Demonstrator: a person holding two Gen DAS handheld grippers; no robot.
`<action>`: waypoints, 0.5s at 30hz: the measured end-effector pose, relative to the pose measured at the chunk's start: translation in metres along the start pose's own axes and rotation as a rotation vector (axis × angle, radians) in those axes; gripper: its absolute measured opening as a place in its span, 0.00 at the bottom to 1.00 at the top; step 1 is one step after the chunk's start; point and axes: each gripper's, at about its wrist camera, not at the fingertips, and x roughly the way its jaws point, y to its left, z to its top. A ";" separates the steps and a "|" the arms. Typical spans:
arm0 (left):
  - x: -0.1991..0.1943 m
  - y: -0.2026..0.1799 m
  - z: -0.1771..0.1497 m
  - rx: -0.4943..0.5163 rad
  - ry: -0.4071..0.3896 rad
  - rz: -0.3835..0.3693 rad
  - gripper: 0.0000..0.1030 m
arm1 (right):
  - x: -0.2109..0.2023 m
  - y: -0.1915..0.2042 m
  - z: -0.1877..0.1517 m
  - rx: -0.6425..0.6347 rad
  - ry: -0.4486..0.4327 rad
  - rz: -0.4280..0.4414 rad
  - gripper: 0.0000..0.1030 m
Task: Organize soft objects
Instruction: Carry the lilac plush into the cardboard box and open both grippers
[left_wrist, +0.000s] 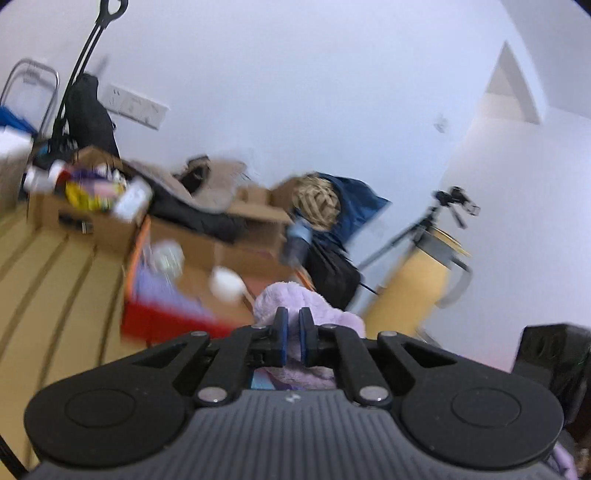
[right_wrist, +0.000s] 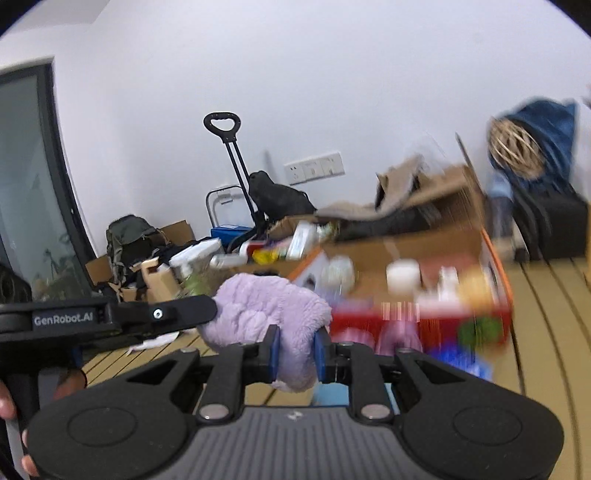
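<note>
The room has a wood floor (right_wrist: 546, 295) and a white wall (left_wrist: 295, 92). Both tongs pinch one fluffy purple cloth (right_wrist: 266, 314), held up in the air. The left gripper (left_wrist: 294, 332) is squeezed tight on it, and the right gripper (right_wrist: 295, 354) grips a thicker fold. Behind sit messy cardboard boxes (left_wrist: 236, 240).

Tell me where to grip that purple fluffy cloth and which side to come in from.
Grip the purple fluffy cloth at its two bunched ends, one gripper per end, coming in level from opposite sides. It is limp and sags, so a thick fold gives the pads something to pinch. The right gripper and left gripper already hold it that way.
</note>
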 end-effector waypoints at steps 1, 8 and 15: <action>0.017 0.004 0.015 0.002 0.010 0.003 0.06 | 0.019 -0.007 0.019 -0.008 0.019 -0.003 0.18; 0.161 0.066 0.097 -0.082 0.116 0.084 0.06 | 0.177 -0.070 0.100 -0.035 0.181 -0.051 0.18; 0.285 0.117 0.082 -0.049 0.301 0.281 0.07 | 0.304 -0.120 0.081 -0.053 0.375 -0.184 0.22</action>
